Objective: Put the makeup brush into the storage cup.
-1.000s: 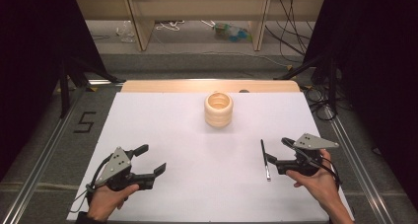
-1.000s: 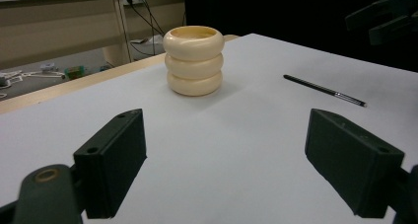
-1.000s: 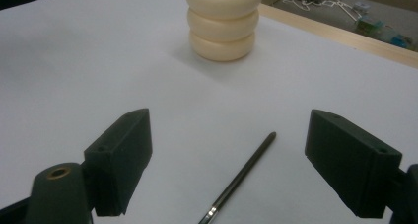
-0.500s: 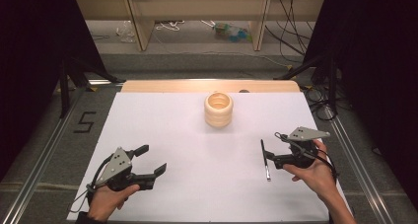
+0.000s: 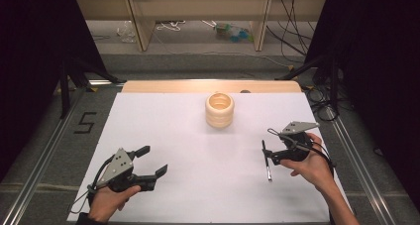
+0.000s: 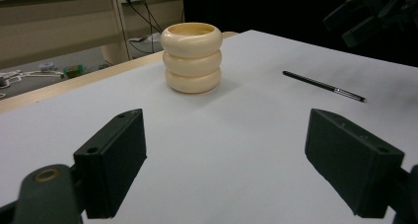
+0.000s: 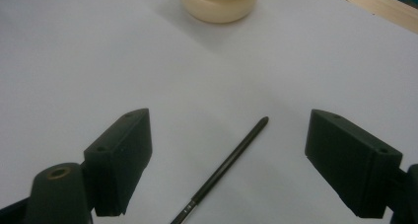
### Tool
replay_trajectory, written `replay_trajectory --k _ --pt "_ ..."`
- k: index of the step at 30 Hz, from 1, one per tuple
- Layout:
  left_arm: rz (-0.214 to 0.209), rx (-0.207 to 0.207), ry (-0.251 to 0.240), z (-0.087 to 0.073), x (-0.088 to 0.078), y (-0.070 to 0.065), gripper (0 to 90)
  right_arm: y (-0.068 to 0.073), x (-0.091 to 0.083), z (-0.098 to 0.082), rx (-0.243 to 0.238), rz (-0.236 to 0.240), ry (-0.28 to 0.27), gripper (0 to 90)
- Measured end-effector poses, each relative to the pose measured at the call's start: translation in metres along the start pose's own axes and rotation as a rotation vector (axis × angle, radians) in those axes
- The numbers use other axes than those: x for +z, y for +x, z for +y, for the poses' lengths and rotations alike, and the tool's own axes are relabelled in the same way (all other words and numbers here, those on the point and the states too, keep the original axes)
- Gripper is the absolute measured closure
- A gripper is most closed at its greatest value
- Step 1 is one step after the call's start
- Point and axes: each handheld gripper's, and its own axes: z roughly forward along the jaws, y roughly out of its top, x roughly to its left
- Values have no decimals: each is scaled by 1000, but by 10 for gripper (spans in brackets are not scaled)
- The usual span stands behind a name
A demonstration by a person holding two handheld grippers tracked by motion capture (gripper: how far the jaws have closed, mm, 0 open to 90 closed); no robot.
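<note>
A thin black pencil-like stick with a narrow silvery band near one end (image 5: 266, 160) lay flat on the white table sheet (image 5: 198, 185), toward the person's right side, its length running roughly away from the person. In the right gripper view the stick (image 7: 226, 168) sat on the sheet between the two black jaws, which stood wide apart and touched nothing. The right gripper (image 5: 271, 156) hung just beside the stick, held in the person's right hand (image 5: 309, 165), with its grey three-cornered plate on top. Farther out, past the stick and nearer the middle of the table's far half, stood a cream-coloured holder shaped like three stacked rings (image 5: 219, 109) — upright, its mouth open at the top, well apart from the stick. In the left gripper view the holder (image 6: 192, 57) and the stick (image 6: 324, 86) both showed beyond that gripper's own jaws. The left gripper (image 5: 152, 160) rested low over the near left part of the sheet — jaws spread wide, holding nothing — in the person's left hand (image 5: 106, 202).
</note>
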Motion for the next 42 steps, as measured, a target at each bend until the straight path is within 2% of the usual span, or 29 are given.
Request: replay_trajectory --k 6,7,9,10,11,13,14,15,18,20,23,26,27,30,31,34,35,40,42 --pt "-3 16 1 0 0 0 158 -2 6 3 -13 6 55 200" --pt "-3 15 0 0 0 0 158 -1 9 3 -9 -4 52 200" --pt "-3 17 1 0 0 0 158 0 10 4 1 5 79 200" --pt "-3 17 1 0 0 0 158 0 10 6 -10 15 105 200" --pt "-3 17 1 0 0 0 158 0 12 5 -22 8 94 202" --pt "-4 17 2 0 1 0 158 -1 13 7 -28 23 126 205" --pt "-4 18 3 0 1 0 158 -2 15 8 -36 8 108 206" --pt "-3 18 2 0 1 0 158 -2 17 9 -37 7 125 208" --pt "-4 19 2 0 0 0 158 -3 18 10 -40 5 130 215" --pt "-2 18 2 0 0 0 158 -4 18 11 -31 22 160 216" --pt "-4 7 1 0 1 -1 158 -4 22 12 -50 21 150 221" --pt "-3 11 4 0 1 -1 158 -5 23 14 -66 33 164 225" --pt "-3 11 5 0 1 -1 158 -4 23 14 -62 38 184 225" --pt "-5 13 2 0 1 -1 158 -3 25 14 -58 33 196 229" --pt "-5 13 0 0 1 -1 158 -2 26 14 -51 35 218 230" --pt "-5 7 4 0 1 -1 158 -3 28 14 -59 45 229 234" --pt "-8 20 8 0 1 -1 158 -3 28 14 -61 49 233 236" --pt "-8 25 6 0 2 -2 158 -2 33 14 -64 44 269 238" --pt "-9 23 7 0 2 -1 158 -2 35 14 -69 57 279 243"
